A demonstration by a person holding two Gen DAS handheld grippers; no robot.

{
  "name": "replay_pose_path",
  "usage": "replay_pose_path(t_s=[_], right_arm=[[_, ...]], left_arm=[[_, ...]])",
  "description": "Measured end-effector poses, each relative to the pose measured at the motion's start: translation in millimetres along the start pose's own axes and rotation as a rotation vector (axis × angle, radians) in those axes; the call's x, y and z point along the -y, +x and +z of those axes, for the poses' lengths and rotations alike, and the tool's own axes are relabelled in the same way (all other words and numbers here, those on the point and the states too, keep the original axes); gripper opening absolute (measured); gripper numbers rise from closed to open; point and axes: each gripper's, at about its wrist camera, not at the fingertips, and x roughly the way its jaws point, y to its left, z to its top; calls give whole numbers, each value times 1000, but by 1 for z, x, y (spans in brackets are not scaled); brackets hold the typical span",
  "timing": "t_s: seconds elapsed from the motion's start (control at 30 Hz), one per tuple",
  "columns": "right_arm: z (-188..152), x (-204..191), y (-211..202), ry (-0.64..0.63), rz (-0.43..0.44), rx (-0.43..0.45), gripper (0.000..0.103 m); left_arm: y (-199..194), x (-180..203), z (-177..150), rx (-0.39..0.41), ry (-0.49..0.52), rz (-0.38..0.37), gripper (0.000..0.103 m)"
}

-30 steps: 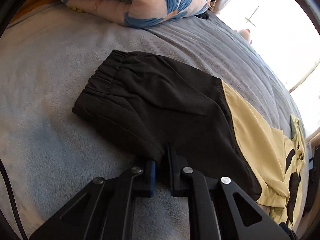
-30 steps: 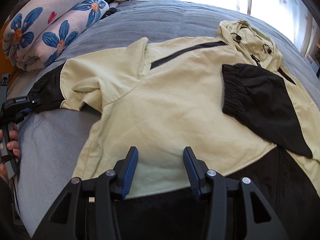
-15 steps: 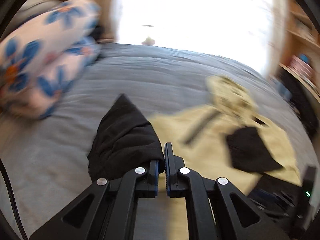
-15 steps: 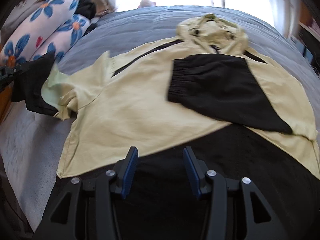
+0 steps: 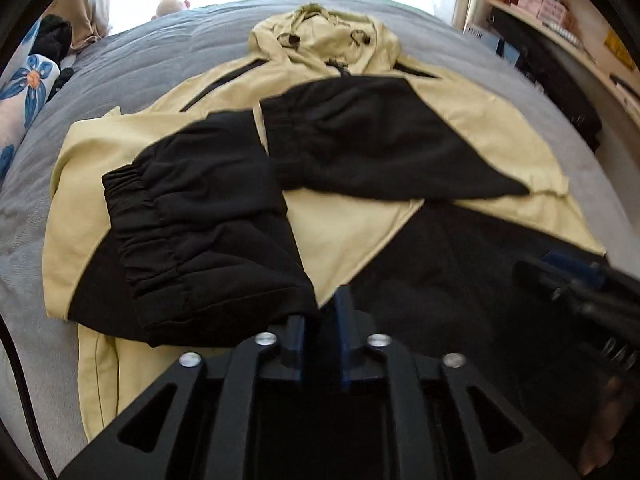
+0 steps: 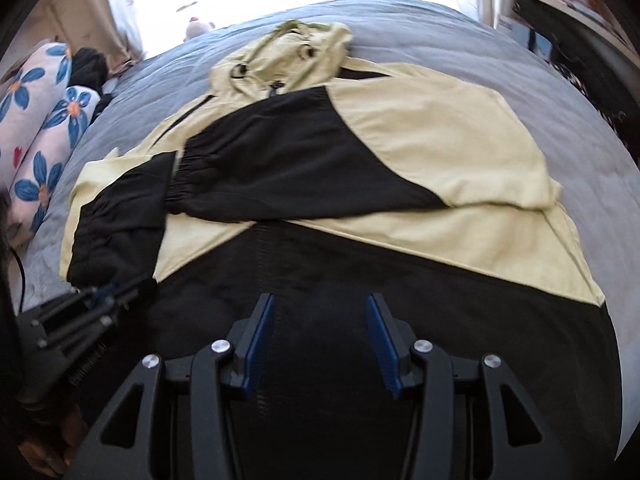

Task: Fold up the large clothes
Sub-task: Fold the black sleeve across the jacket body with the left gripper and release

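Jacket: a pale yellow and black hooded jacket (image 5: pixel 360 208) lies flat on the grey bed (image 5: pixel 132 60), hood (image 5: pixel 324 36) toward the window, black hem nearest the cameras.

What changed: a second ago the left sleeve (image 5: pixel 200 232) lay stretched out on the bed beside the jacket's body. Now it is folded in across the chest, its gathered cuff on the yellow panel, just beside the right sleeve.

Right sleeve: the right sleeve (image 6: pixel 288 160) lay across the chest in the earlier pictures as well; its cuff sits close to the left one near the jacket's middle.

Meaning for the task: both sleeves are now in, so the sleeve stage looks done. The likely next step is folding the body, hem toward hood or side over side.

Left tongs: the left tongs (image 5: pixel 320 316) have just been opening after pinching the sleeve's corner. A narrow gap shows between the blue pads. The sleeve's edge lies at the left pad, seemingly let go, though I cannot tell for sure that it is free.

Right tongs: the right tongs (image 6: pixel 320 344) are spread about halfway, holding nothing, over the black hem.

Other things: a flowered quilt (image 6: pixel 44 120) is rolled up beyond the jacket's left shoulder.
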Motion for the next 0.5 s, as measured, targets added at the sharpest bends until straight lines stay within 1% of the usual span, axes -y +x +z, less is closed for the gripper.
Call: replay_pose_path(t_s=[0.03,0.07,0.1,0.13,0.17,0.27,0.37,0.5], right_arm=[[-1,2,0,1,2,-1,47],[-1,3,0,0,7,-1,47],[-1,3,1,-3,17,-2,47],[-1,1,1,-5,23,-2,47],[-1,-2,0,-9,31,1,47],[1,-11,-4,-26,58,10,47],[4,-24,-9,-60,88,22,47],[7,-41,-17,-116,128,45,47]], left_arm=[[-2,2,-1,1,6,-4,29],[-4,4,-2,-4,9,-14,35],[-6,5,-3,-11,9,-21,50],[-9,5,-4,-16,7,-23,59],[-12,5,-5,-15,7,-18,61],[-21,9,-9,-18,31,2,61],[-34,3,-13,-22,39,10,62],[-51,-9,-21,-14,7,15,62]])
